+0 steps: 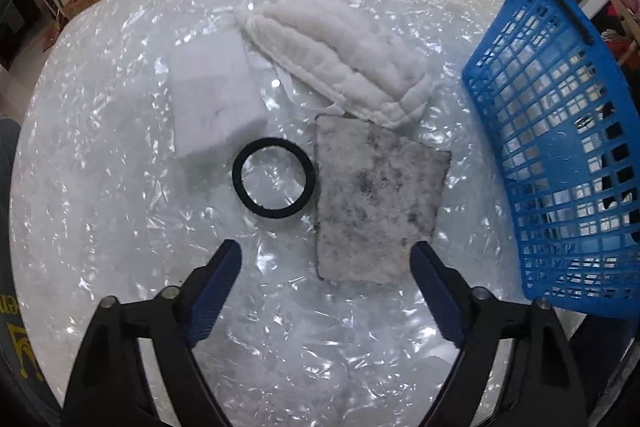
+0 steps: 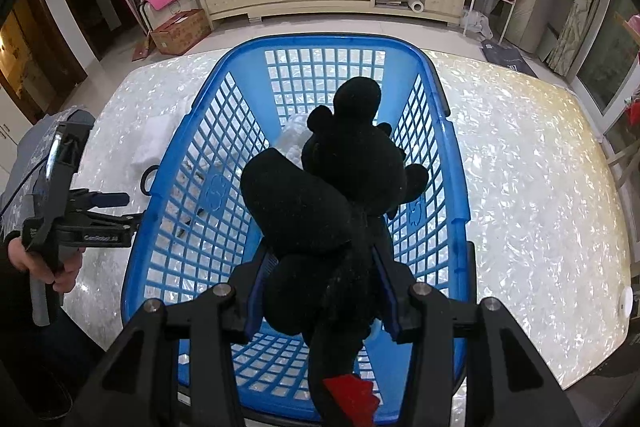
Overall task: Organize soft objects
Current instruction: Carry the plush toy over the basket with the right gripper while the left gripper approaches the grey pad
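Four soft pieces on the desk, one plush over the basket

Four items lie near one another on the shimmering desk under the left gripper: a white foam block, a quilted white cloth, a black elastic ring and a stained grey felt pad. The ring sits between block and pad, just touching the pad's edge. The left fingers stand wide apart with nothing between them, hanging above the pad's near edge.

The right gripper has its fingers clamped on a black plush toy, held above the open blue basket. Something pale and bubbly seems to lie in the basket behind the toy, though the plush hides most of it.

All of these should be light and yielding. The felt pad is thin and floppy, so pinching a free edge or corner suits it best; a flat press from above would likely slide it on the glossy surface. The ring is slim and would need one finger inside the loop. The foam block will squash, so a grip across its narrower sides seems wise. The plush is bulky; once let go it should drop easily into the basket.
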Motion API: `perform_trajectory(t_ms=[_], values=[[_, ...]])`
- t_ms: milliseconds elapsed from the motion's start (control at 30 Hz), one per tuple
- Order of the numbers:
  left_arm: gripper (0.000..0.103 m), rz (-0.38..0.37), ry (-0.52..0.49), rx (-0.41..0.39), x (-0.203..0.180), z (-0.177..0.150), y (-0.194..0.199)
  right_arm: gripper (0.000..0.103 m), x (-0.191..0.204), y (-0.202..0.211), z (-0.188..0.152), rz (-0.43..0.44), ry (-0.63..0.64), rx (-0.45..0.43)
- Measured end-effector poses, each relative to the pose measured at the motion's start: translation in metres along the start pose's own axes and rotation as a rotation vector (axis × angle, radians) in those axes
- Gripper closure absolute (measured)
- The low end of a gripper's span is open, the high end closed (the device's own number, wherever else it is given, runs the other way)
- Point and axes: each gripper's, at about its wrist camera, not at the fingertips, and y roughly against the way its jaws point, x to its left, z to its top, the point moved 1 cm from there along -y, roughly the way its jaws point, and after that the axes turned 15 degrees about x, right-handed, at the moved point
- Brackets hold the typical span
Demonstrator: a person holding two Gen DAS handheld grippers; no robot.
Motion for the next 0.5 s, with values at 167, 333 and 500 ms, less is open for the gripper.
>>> perform_trajectory(t_ms=[167,333,500], values=[[0.024,0.037,0.003,-0.009,0.002,0.004,-0.008,0.059,-0.003,-0.002,0.001,0.000,0.003,0.009],[0.051,0.045,-0.001,-0.017,0.002,0.012,-0.008,0.058,-0.001,-0.005,0.003,-0.001,0.004,0.018],[0.069,0.005,0.001,-0.024,0.004,0.021,-0.003,0.057,-0.003,-0.007,0.002,0.004,0.000,0.026]])
